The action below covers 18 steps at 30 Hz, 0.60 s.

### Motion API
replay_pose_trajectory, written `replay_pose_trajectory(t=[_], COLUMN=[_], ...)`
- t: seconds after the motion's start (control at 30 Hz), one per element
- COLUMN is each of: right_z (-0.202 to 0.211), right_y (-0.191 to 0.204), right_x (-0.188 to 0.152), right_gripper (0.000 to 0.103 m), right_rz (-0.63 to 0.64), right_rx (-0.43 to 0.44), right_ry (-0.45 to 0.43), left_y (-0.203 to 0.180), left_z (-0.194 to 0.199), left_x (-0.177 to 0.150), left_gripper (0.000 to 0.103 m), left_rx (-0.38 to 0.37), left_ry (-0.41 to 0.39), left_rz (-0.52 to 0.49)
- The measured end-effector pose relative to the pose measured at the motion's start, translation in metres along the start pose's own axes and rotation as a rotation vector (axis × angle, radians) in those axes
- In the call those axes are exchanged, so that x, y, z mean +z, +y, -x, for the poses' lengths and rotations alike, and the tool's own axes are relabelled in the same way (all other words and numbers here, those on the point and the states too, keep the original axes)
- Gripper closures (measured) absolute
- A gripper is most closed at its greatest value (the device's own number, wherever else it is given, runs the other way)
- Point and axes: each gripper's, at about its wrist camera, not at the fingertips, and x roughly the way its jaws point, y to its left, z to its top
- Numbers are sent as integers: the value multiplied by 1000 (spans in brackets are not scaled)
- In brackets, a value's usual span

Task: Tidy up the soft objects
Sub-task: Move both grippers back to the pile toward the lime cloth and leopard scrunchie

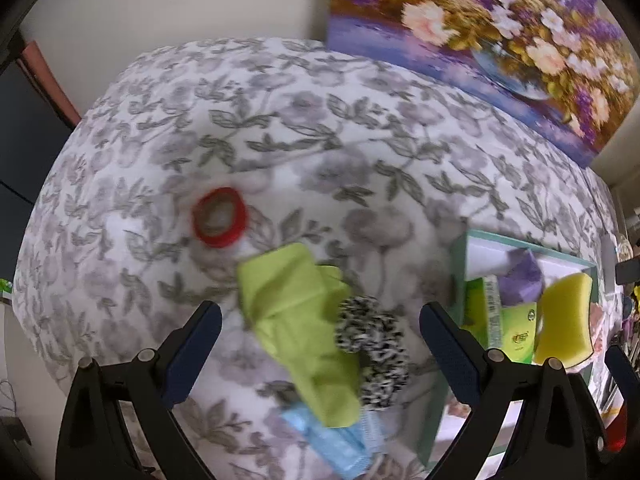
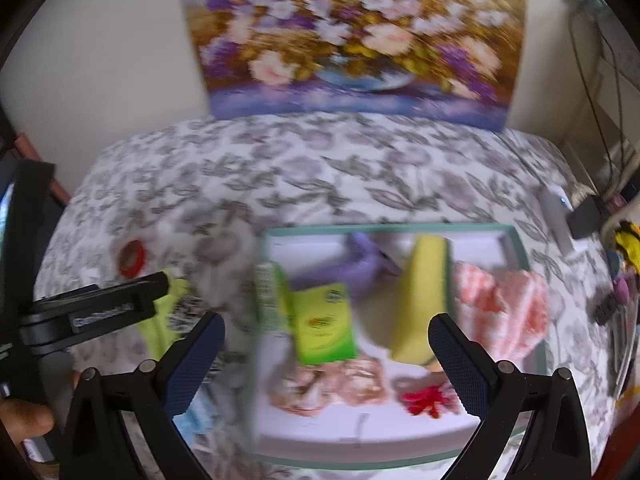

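On the floral bedspread lie a lime green cloth [image 1: 298,328], a black-and-white scrunchie [image 1: 374,354] on its right edge, a red ring [image 1: 219,217] beyond, and a light blue packet [image 1: 344,444] nearest me. My left gripper [image 1: 320,332] is open above the cloth and scrunchie, touching neither. A teal-rimmed white box [image 2: 384,229] holds a yellow sponge [image 2: 422,300], purple cloth [image 2: 360,266], green packets [image 2: 322,326], a pink-white knit [image 2: 504,308], pale scrunchies [image 2: 332,384] and a red scrunchie [image 2: 424,398]. My right gripper [image 2: 326,350] hangs open over that box, empty.
A flower painting [image 2: 352,36] leans on the wall behind the bed. Cables and small gadgets [image 2: 580,216] crowd the bed's right edge. In the right wrist view the left gripper's body [image 2: 92,314] and a hand [image 2: 24,416] sit at the left.
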Motion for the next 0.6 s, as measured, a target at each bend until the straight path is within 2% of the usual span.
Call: replay_pose_trajectory(t=[0.13,0.43,0.6], right_z=[8,-8,-22], right_y=[30,68,79], right_x=[3,0,-1], right_gripper=[0,0,0], right_rz=[57,84,75], right_rx=[45,109,139], right_ry=[-24,-2,19], left_y=[28,80,104], left_z=[4,14,13], left_x=[2,8,11], left_gripper=[4,4,4], left_rx=[11,127,107], left_ry=[-1,-40,-34], left_rz=[39,89,148])
